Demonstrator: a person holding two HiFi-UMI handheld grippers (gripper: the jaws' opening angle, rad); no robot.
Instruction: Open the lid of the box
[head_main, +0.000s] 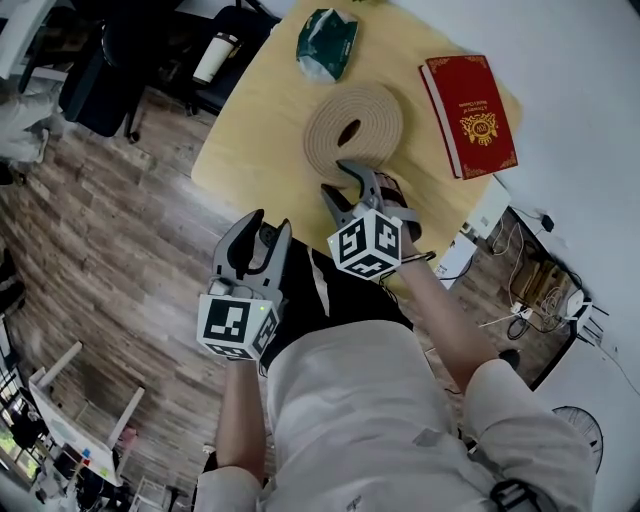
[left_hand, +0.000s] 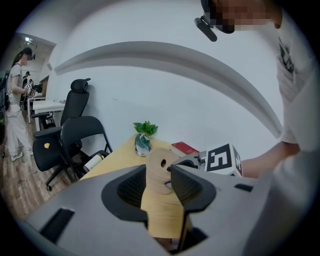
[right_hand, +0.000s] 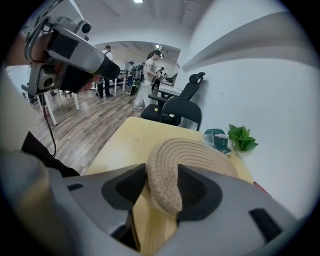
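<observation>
1. One table (head_main: 260, 110), light wood. It carries everything the task needs, and the person stands at its near corner.
2. One woven box (head_main: 372, 112), round and low, sits mid-table, ahead of both grippers. Being round it has no long axis. What counts is its near rim, which faces the person. Its coiled lid (right_hand: 192, 155) has a single hole off-centre and is, by the look of it, not yet lifted.
3. One red book (head_main: 470, 112) lies flat to the right of the box, near it but apart, clear of the likely lift.
4. Two grippers.
   - The right gripper (head_main: 334, 177) is much the nearer. It points down and forward at the box, with its jaws spread wide astride the lid's near edge. The edge fills the gap, but I judge the pads are not yet pinching it, so nothing is held.
   - The left gripper (head_main: 271, 220) hangs back off the table's edge, level with the person's waist. Its jaws are apart and nothing is in them. The box lies well ahead of it and to its right.
5. One potted plant (head_main: 327, 45) stands at the far side, beyond the box.
</observation>
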